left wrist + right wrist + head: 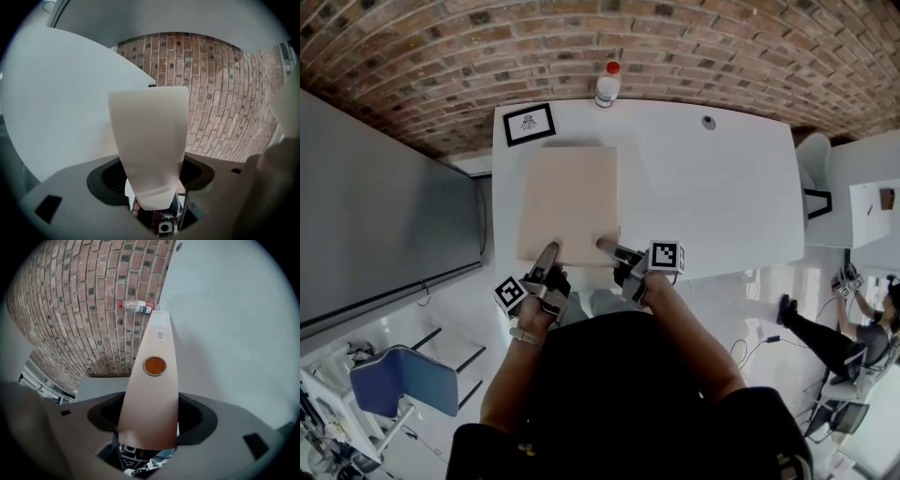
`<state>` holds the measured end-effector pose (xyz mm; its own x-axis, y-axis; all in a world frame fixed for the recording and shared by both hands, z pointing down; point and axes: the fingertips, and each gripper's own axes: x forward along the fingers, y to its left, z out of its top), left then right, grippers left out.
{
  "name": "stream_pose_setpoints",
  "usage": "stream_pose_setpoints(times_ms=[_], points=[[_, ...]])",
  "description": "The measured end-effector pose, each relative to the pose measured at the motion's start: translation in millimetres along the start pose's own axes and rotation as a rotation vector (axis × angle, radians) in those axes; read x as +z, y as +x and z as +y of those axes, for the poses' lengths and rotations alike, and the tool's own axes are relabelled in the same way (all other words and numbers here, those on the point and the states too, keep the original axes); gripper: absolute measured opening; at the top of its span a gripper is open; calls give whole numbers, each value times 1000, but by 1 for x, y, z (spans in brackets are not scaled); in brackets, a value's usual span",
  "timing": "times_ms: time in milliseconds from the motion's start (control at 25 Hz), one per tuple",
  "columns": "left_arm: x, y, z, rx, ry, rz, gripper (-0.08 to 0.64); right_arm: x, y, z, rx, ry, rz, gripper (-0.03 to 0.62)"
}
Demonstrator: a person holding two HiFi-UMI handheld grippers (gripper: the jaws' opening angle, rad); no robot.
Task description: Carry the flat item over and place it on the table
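Note:
The flat item is a pale beige board (570, 202) lying over the left part of the white table (712, 187). I cannot tell whether it rests fully on the table. My left gripper (547, 251) is shut on its near edge by the left corner. My right gripper (609, 247) is shut on the same edge by the right corner. In the left gripper view the board (150, 140) runs up from the jaws, seen nearly edge-on. In the right gripper view the board (152, 394) carries a round orange sticker (154, 365).
A clear bottle with a red cap (607, 84) stands at the table's far edge, next to a black-framed marker card (530, 124). A grey panel (384, 216) runs along the left. A blue chair (403, 380) stands at lower left. Brick (441, 56) lies beyond the table.

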<state>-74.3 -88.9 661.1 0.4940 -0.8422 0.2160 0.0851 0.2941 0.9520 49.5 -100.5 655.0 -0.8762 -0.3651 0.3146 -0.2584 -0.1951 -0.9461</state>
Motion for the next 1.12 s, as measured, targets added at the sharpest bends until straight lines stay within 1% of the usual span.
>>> stream_pose_setpoints(times_ms=[120,560,880,1040,1120], points=[[4,2,3,7,1,26,304,1,5,1,3,9,-17,328],[22,15,14,36,24,100,305,14,22,-7,-66,-7,-76,318],[24,24,8,40,47,165,307,27,30,-7,-45,13,-127,308],[21,24,13,65,31,193,307,34,36,-5,-47,9,-151,305],[16,25,13,57,35,222,307,37,39,-6,-57,0,-156,304]])
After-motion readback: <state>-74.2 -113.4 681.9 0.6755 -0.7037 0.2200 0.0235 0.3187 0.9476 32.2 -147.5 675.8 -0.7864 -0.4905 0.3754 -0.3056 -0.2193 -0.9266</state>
